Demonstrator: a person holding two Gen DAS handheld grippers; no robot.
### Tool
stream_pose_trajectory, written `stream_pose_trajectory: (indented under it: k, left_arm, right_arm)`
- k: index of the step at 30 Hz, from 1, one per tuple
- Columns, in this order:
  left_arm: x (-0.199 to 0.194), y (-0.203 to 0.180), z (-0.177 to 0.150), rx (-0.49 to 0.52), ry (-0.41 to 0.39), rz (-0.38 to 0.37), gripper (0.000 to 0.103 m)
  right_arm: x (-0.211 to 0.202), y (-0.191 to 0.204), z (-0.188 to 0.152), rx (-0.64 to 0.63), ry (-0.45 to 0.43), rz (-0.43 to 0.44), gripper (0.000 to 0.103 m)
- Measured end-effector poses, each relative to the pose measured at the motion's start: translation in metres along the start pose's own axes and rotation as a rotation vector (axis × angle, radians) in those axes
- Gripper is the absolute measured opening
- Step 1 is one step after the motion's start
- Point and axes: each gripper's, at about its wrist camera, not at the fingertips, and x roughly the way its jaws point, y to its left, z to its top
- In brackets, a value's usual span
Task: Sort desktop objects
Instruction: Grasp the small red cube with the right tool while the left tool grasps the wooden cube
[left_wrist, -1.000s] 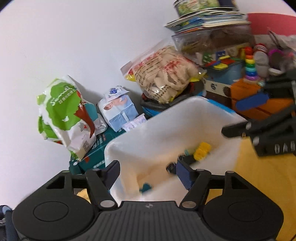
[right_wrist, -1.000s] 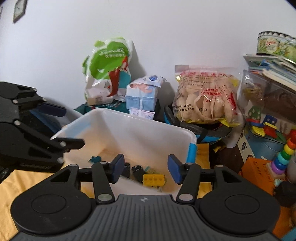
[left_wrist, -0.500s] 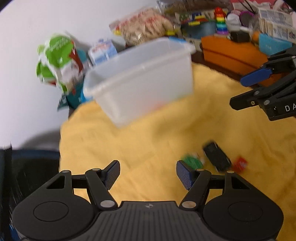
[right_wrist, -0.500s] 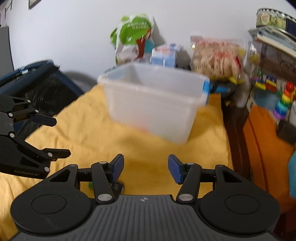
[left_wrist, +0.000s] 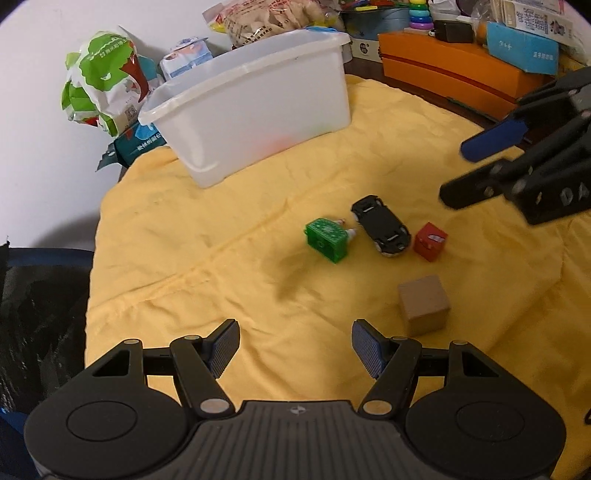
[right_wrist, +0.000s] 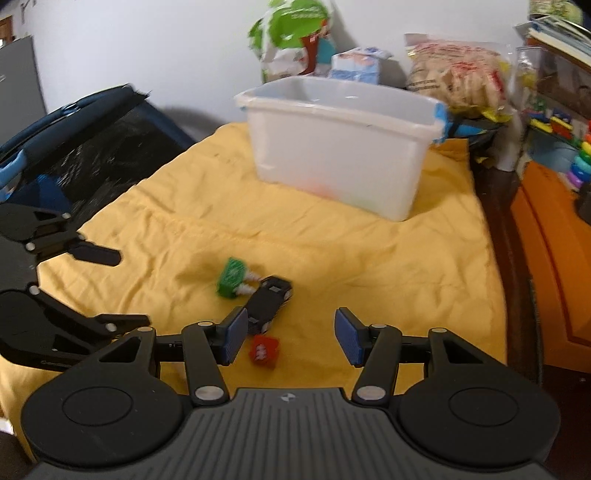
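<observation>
Presently the right gripper (right_wrist: 290, 341) hangs above the cloth with its jaws narrowing and nothing pinched; the red block (right_wrist: 264, 351) lies on the cloth in the gap, nearer the left-hand pad and touched by neither. Its position suggests it is the intended pick. It is a small hard cube with a pale mark on one face.

Just beyond that pad lies the black toy car (right_wrist: 267, 302), glossy moulded plastic, flipped so its underside shows. Beside it, farther out, is the green brick (right_wrist: 231, 277), a studded plastic piece resting on its side against two small white pegs.

The left gripper (left_wrist: 293, 349) is spread wide and empty, tilted down over bare cloth. Ahead of its right-hand pad, close by, sits the brown cube (left_wrist: 424, 304), matte, wooden in look, with softened edges. The car, brick and red block lie farther ahead and well apart from these jaws.

All four pieces rest loose on the yellow cloth (left_wrist: 221, 258), a soft creased fabric that should stop them sliding.

Farthest out stands the white bin (right_wrist: 343, 155), translucent plastic with a rolled rim, open-topped; judged to be the receiving container. Faint colour shows through its wall. Snack bags and boxes behind it are clutter.
</observation>
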Motion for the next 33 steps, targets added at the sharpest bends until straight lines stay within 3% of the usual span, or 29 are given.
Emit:
stream_pose_trajectory:
  k: [6, 12, 15, 16, 20, 25, 27, 29, 33]
  left_arm:
    - [-0.006, -0.015, -0.002, 0.035, -0.026, -0.055, 0.071]
    - [-0.009, -0.037, -0.005, 0.097, -0.039, -0.164, 0.071]
    - [-0.008, -0.048, -0.005, 0.134, -0.044, -0.172, 0.070]
    - [-0.007, -0.050, -0.003, 0.138, -0.042, -0.167, 0.070]
    - [0.003, -0.052, 0.003, 0.105, -0.035, -0.186, 0.070]
    - [0.017, -0.052, 0.004, 0.071, -0.004, -0.184, 0.063]
    - [0.020, -0.049, 0.005, 0.038, -0.009, -0.197, 0.054]
    - [0.023, -0.045, 0.006, 0.013, -0.004, -0.220, 0.035]
    - [0.025, -0.040, 0.005, 0.009, -0.013, -0.237, 0.033]
  right_arm:
    - [0.014, 0.012, -0.005, -0.035, 0.058, 0.016, 0.049]
    - [0.037, 0.015, -0.015, -0.017, 0.111, 0.049, 0.045]
    - [0.053, 0.012, -0.017, -0.001, 0.140, 0.048, 0.036]
    - [0.057, 0.010, -0.019, 0.002, 0.148, 0.043, 0.023]
    - [0.049, 0.001, -0.024, 0.013, 0.139, 0.036, 0.022]
    - [0.035, -0.008, -0.033, 0.011, 0.142, 0.004, 0.022]
    - [0.032, -0.012, -0.035, 0.019, 0.141, -0.008, 0.022]
    - [0.032, -0.016, -0.037, 0.032, 0.145, -0.015, 0.022]
    - [0.034, -0.018, -0.037, 0.037, 0.148, -0.015, 0.022]
